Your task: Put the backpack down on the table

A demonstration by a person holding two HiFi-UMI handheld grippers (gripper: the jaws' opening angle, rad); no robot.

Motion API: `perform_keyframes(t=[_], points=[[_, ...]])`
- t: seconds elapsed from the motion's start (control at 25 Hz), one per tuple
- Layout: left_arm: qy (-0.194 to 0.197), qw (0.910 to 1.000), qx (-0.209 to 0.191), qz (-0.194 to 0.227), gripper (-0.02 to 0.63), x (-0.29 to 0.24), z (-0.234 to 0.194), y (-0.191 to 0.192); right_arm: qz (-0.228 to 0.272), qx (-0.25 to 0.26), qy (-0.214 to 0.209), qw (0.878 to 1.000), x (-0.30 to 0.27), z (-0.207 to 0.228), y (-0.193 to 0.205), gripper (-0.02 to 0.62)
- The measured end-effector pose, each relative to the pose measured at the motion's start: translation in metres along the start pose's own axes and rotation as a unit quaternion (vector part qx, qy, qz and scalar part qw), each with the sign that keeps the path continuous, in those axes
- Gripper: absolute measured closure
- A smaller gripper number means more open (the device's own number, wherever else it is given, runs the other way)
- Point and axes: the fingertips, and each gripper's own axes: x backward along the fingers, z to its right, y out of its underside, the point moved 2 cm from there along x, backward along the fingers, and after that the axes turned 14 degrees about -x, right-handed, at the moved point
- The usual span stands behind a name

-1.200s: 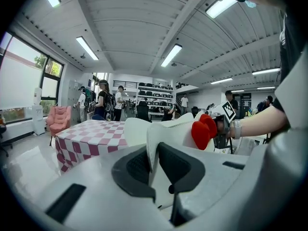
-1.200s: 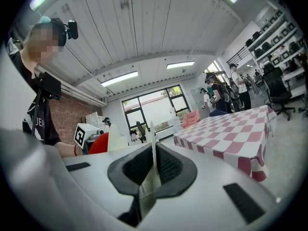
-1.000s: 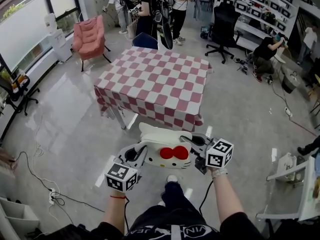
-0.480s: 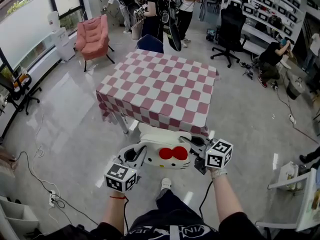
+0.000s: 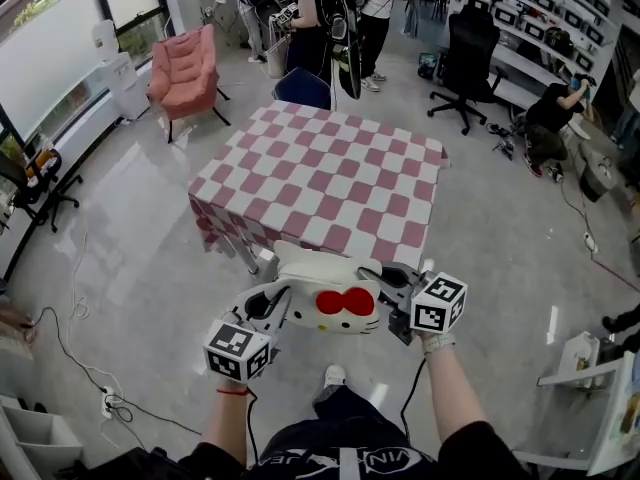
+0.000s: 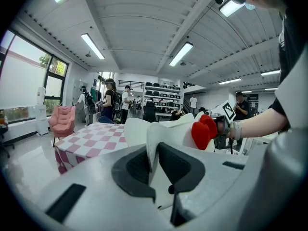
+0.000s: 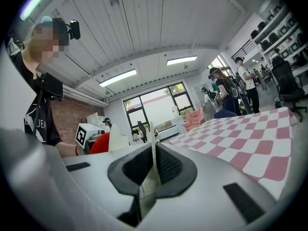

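The white cat-shaped backpack (image 5: 325, 286) with a red bow (image 5: 342, 301) hangs in the air between my two grippers, just short of the near edge of the table (image 5: 330, 173) with the red-and-white checked cloth. My left gripper (image 5: 268, 308) is shut on a white edge of the backpack (image 6: 166, 136) at its left side. At the right side my right gripper (image 5: 392, 290) is shut on a thin white flap of the backpack (image 7: 153, 170). The checked table (image 6: 96, 138) lies ahead in the left gripper view and the table (image 7: 250, 138) fills the right of the right gripper view.
A pink armchair (image 5: 182, 65) stands at the far left of the table. Several people (image 5: 320, 13) stand behind it, beside a blue chair (image 5: 303, 88). A black office chair (image 5: 470, 53) and shelves are at the back right. Cables (image 5: 80, 358) lie on the floor at the left.
The table has come closer as the person walks towards it. The backpack stays held between both grippers at about the same height.
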Motion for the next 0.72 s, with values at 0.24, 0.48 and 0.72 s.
perform_keyframes(t=[0.24,0.48,0.72], points=[[-0.001,1.0000,-0.004,0.000,0.565,-0.033,-0.024,-0.003,0.003,-0.001,-0.003,1.000,-0.017,0.033,-0.019,0.584],[-0.006,0.9999,-0.011,0.004,0.565,-0.068,-0.056,-0.012,0.008,0.000,-0.009,1.000,-0.039,0.065,-0.048,0.584],[-0.013,0.9999,-0.009,0.006,0.565,-0.091,-0.081,-0.015,0.006,-0.003,-0.012,1.000,-0.058,0.089,-0.065,0.584]])
